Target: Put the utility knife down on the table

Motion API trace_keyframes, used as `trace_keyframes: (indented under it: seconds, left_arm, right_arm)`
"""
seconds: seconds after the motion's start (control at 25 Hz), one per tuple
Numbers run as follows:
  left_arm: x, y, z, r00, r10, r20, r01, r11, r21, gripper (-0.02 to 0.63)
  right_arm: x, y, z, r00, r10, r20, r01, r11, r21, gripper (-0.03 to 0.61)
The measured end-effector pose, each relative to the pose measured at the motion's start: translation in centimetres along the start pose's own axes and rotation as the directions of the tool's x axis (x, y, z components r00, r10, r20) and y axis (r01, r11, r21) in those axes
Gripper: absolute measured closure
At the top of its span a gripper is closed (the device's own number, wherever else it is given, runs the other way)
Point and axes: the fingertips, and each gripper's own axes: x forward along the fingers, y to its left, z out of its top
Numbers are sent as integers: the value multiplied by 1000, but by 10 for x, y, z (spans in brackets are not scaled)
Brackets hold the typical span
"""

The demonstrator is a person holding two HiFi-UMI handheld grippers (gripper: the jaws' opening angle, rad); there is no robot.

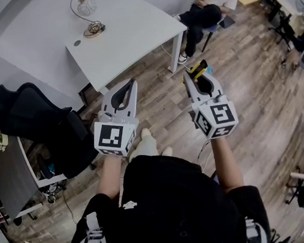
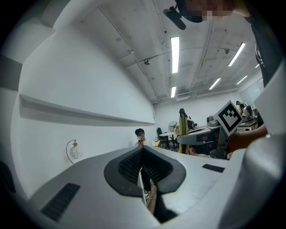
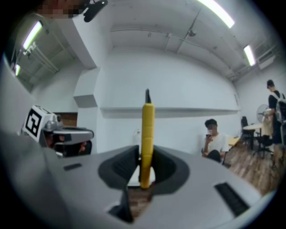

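A yellow and black utility knife (image 3: 147,138) stands upright between the jaws of my right gripper (image 3: 146,165), which is shut on it; its dark tip points up. In the head view the knife (image 1: 197,71) sticks out past my right gripper (image 1: 197,80), held over the wooden floor to the right of the white table (image 1: 124,41). My left gripper (image 1: 129,88) hovers near the table's front corner, jaws shut with nothing between them. In the left gripper view the closed jaws of that gripper (image 2: 143,154) point toward the room.
A wire lamp (image 1: 89,15) sits on the white table. A black office chair (image 1: 41,128) stands at the left. A seated person (image 1: 205,8) is beyond the table's right end. More desks and chairs (image 1: 291,16) line the far right. Wooden floor lies below both grippers.
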Motion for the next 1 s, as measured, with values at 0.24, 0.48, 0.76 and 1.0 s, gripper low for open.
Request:
trace_keyframes:
  seconds: [0.24, 0.48, 0.76, 1.0]
  left_arm:
    - [8, 0, -4, 1000, 11, -13, -11, 1000, -23, 597]
    - [27, 15, -10, 1000, 8, -7, -8, 1000, -26, 597]
    - [66, 45, -19, 1000, 3, -9, -4, 1000, -30, 597]
    - [109, 76, -27, 1000, -3, -15, 3, 999, -38, 597]
  right_arm:
    - [4, -5, -3, 1000, 9, -9, -10, 1000, -13, 482]
    - [25, -11, -4, 1000, 13, -22, -14, 1000, -28, 482]
    - [71, -24, -6, 999, 21, -35, -23, 999, -32, 482]
    - [122, -41, -9, 998, 24, -49, -26, 999, -33, 482]
